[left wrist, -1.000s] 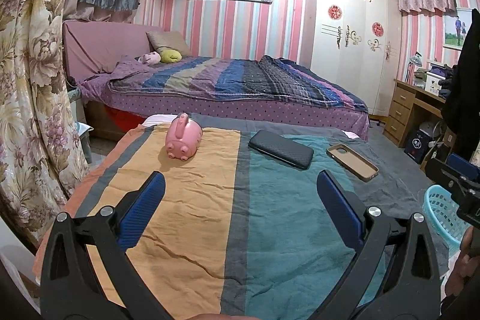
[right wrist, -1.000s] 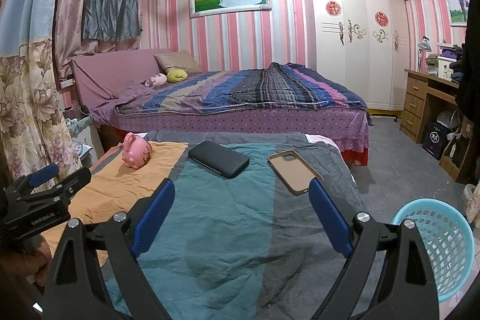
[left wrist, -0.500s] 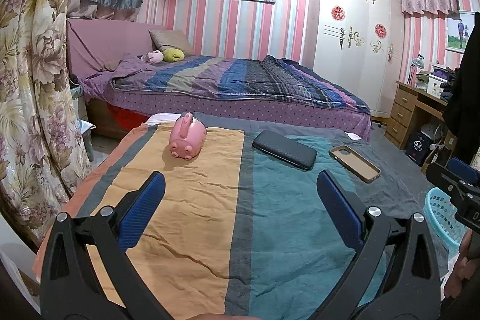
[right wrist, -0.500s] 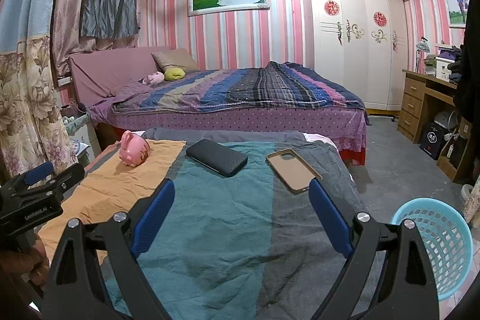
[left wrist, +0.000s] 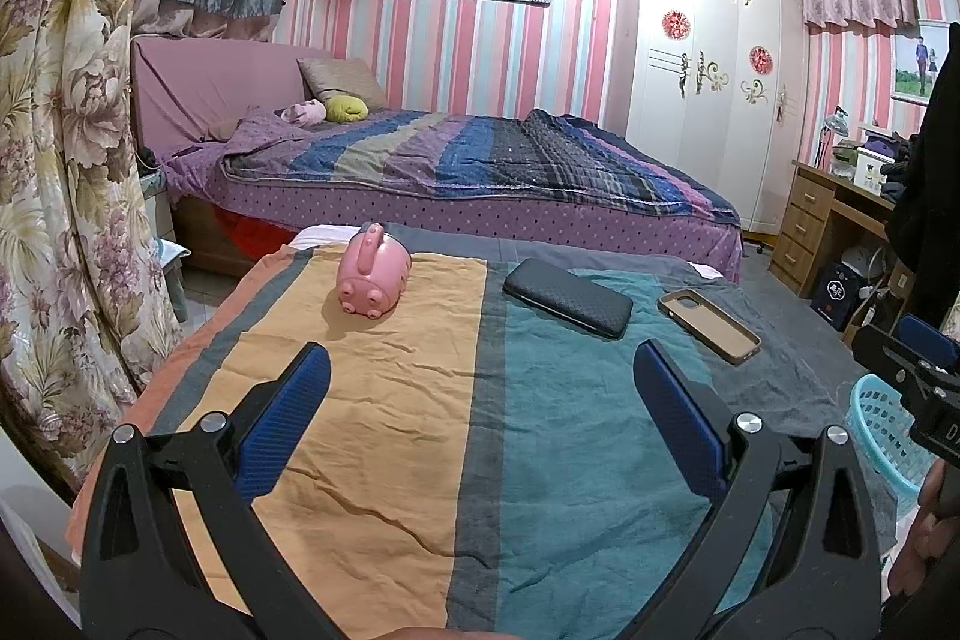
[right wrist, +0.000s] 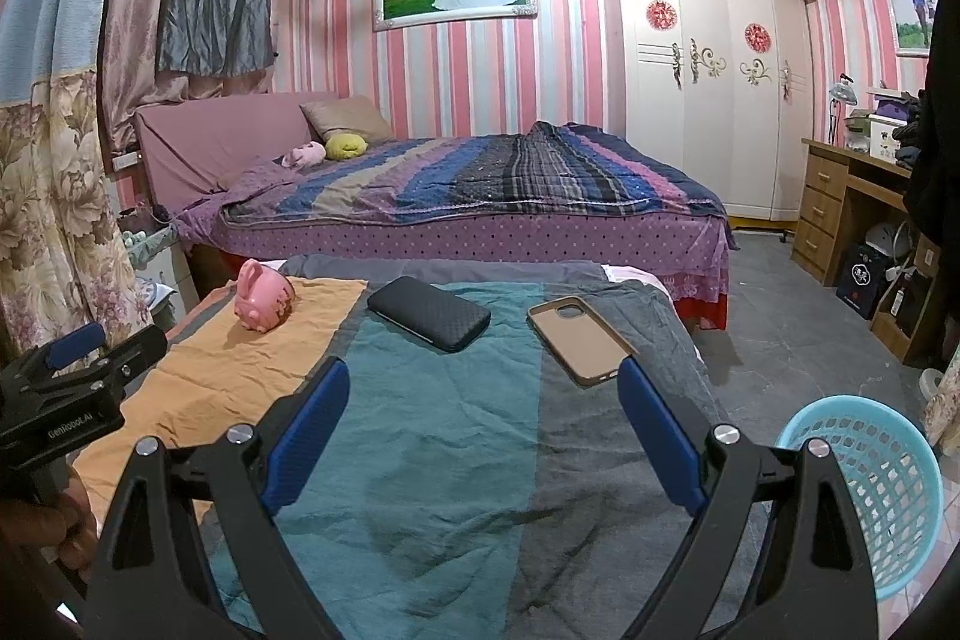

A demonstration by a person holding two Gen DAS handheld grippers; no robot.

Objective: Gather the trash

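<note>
Both grippers spread above the striped cloth

The left gripper and right gripper hover over the striped cloth, each with jaws wide apart and holding nothing. On the cloth lie a pink piggy bank on the orange band, a black case on the teal band, and a tan phone case towards the right edge, all well apart from the fingers. A light-blue mesh basket stands on the floor just beside the cloth's right side
</note>
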